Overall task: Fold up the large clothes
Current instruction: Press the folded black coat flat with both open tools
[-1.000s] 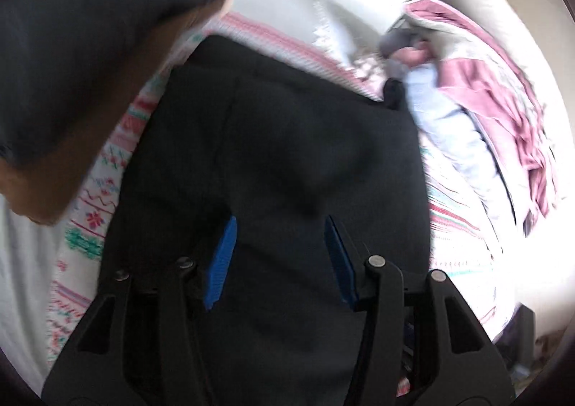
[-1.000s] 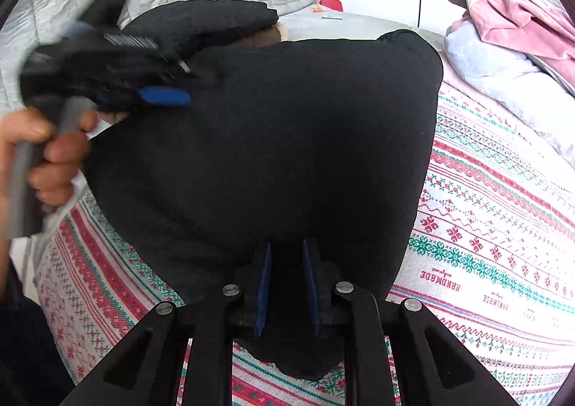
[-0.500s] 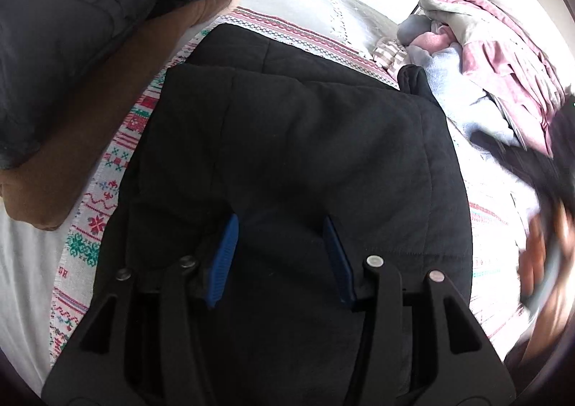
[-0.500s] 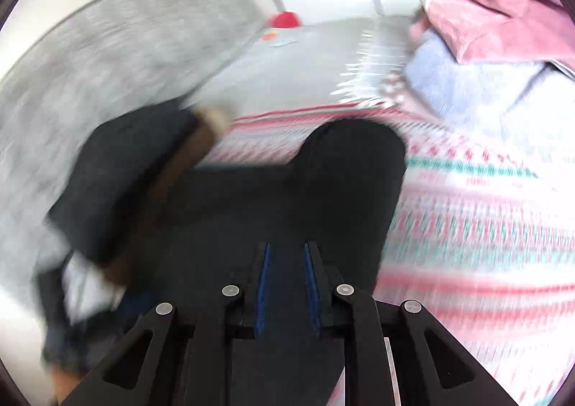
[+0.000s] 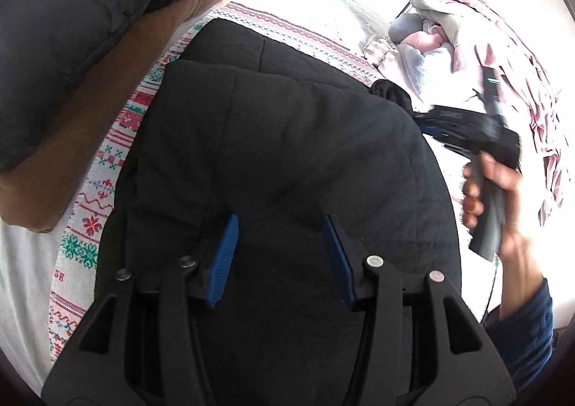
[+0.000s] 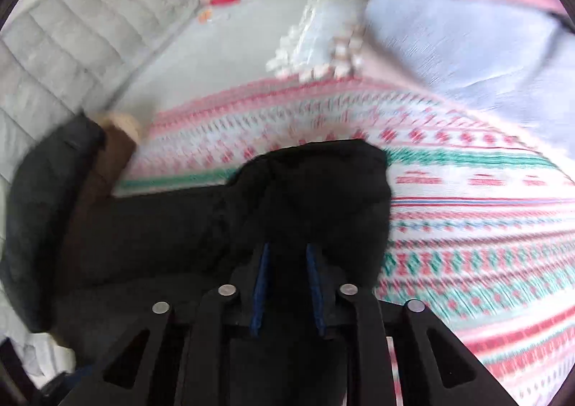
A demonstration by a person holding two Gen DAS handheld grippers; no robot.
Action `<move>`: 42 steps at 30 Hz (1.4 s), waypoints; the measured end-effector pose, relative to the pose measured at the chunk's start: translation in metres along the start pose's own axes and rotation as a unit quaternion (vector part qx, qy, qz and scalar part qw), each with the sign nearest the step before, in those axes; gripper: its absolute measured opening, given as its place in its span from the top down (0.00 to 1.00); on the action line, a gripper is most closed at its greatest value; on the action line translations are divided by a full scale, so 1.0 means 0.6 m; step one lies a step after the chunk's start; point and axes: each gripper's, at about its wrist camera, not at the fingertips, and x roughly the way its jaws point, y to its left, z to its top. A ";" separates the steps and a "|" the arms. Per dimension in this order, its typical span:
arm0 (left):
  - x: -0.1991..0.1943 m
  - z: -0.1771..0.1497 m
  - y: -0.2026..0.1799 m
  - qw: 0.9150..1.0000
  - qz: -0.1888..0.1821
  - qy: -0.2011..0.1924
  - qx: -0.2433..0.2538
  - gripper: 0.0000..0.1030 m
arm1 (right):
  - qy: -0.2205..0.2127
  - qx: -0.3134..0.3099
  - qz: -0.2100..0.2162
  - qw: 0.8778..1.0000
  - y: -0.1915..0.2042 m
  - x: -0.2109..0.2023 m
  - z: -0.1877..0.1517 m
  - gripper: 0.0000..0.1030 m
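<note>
A large black quilted garment (image 5: 287, 140) lies folded on a patterned red, green and white blanket (image 5: 118, 140). My left gripper (image 5: 280, 244) hovers just above its near part, jaws wide open and empty. My right gripper shows in the left wrist view (image 5: 431, 122) at the garment's far right edge. In the right wrist view, which is motion-blurred, the right gripper (image 6: 286, 262) has its jaws narrowly apart over a black fold of the garment (image 6: 323, 190); whether they pinch fabric cannot be told.
A dark puffy jacket with a brown lining (image 5: 90, 46) lies at the left. A heap of pink, white and pale blue clothes (image 5: 467, 46) sits at the back right. A grey quilted headboard (image 6: 72, 46) stands behind the bed.
The right gripper swung from the garment's near side over to its far right edge, and its camera view shifted. The left gripper stayed open above the garment.
</note>
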 end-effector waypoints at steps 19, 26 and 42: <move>-0.004 -0.011 0.009 1.000 0.005 0.001 0.013 0.50 | 0.020 -0.174 -0.066 0.982 0.124 -0.057 -0.208 0.55; -0.006 -0.007 0.011 1.000 0.000 0.004 0.009 0.50 | -0.010 -0.173 0.020 0.985 0.136 -0.211 -0.349 0.50; -0.098 -0.063 0.041 0.999 -0.012 -0.036 0.008 0.50 | 0.002 -0.205 -0.011 0.979 0.136 -0.150 -0.397 0.48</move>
